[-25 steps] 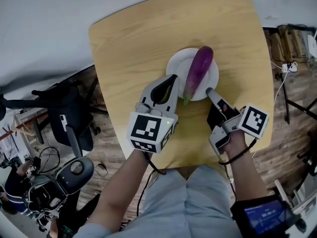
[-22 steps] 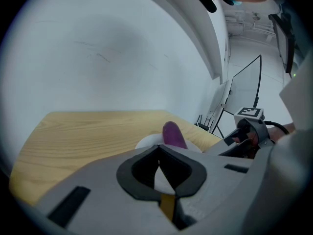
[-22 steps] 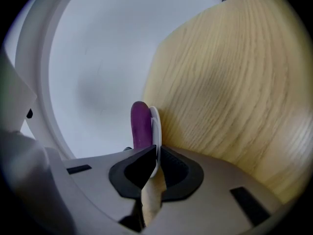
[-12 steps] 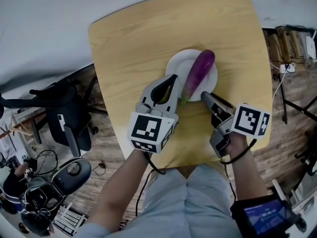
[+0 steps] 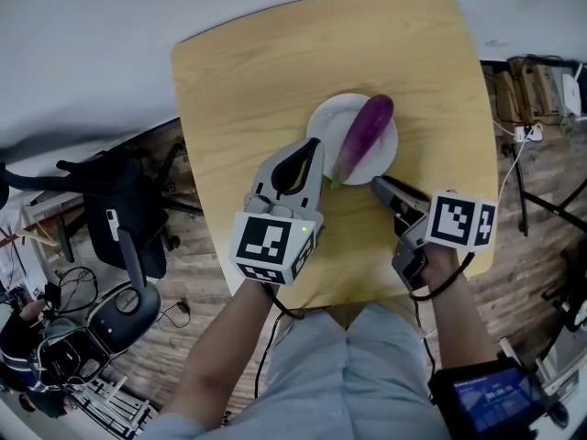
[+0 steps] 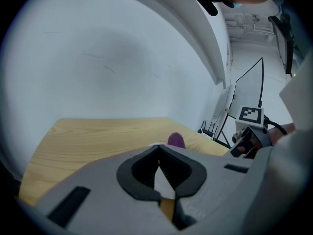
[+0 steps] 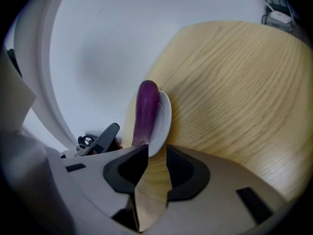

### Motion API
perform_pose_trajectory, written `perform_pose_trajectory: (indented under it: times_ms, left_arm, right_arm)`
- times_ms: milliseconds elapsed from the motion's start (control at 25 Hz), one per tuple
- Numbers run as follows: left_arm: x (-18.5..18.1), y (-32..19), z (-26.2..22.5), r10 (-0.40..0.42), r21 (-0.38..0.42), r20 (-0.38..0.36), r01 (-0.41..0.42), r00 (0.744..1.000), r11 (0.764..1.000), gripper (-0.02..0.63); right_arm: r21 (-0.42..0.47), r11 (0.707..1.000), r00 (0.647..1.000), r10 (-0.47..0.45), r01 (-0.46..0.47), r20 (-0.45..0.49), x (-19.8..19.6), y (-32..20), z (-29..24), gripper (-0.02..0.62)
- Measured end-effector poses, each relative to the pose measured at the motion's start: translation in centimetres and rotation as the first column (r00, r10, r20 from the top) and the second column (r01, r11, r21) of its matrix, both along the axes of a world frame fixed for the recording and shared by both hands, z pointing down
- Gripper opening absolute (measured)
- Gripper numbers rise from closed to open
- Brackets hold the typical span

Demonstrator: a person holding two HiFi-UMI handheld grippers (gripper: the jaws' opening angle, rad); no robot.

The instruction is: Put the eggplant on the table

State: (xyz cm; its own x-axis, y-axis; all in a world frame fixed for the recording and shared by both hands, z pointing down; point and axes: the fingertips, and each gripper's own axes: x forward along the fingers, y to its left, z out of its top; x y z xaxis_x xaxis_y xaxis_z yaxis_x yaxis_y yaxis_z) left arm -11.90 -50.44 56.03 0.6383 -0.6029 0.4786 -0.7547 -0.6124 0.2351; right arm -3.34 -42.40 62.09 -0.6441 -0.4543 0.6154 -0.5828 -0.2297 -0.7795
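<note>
Eggplant (image 5: 363, 136) lying on a white plate (image 5: 322, 128) near the middle of the wooden worktop (image 5: 248, 81); it is not yet on the worktop itself. Its long axis runs obliquely. The green stem end is nearest the person and overhangs the plate rim, and the rounded tip lies up and to the right.

Right gripper (image 5: 378, 184): just beside the stem end, on its right and apart from it. The jaws are opening, with only bare worktop between them. In the right gripper view the eggplant (image 7: 145, 110) stands ahead and a little left of the gap, its length running almost straight away from the jaws. A grasp would therefore probably take the near end, or call for a shift leftward.

Left gripper (image 5: 315, 147): at the plate's left rim, jaws closed tip to tip on nothing.

Both grippers are close. The right, with its jaws apart, is judged the likelier to grasp.
</note>
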Motion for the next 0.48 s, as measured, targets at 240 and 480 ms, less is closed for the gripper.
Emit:
perform_pose_trajectory:
  times_ms: [240,480]
  left_arm:
    - [-1.0,0.7,-4.3,-0.085,0.064,-0.024,0.087,0.996,0.994,0.006]
    - [1.2,2.4,-11.2,-0.188,0.146,-0.064,0.196,0.98,0.97,0.006]
  right_arm:
    - [0.058,0.998,1.0,0.013,-0.013,-0.009,0.6,0.4,-3.0,0.114]
    - [0.326,0.945,0.999,0.008,0.005,-0.038,3.3,-1.1,-11.1,0.069]
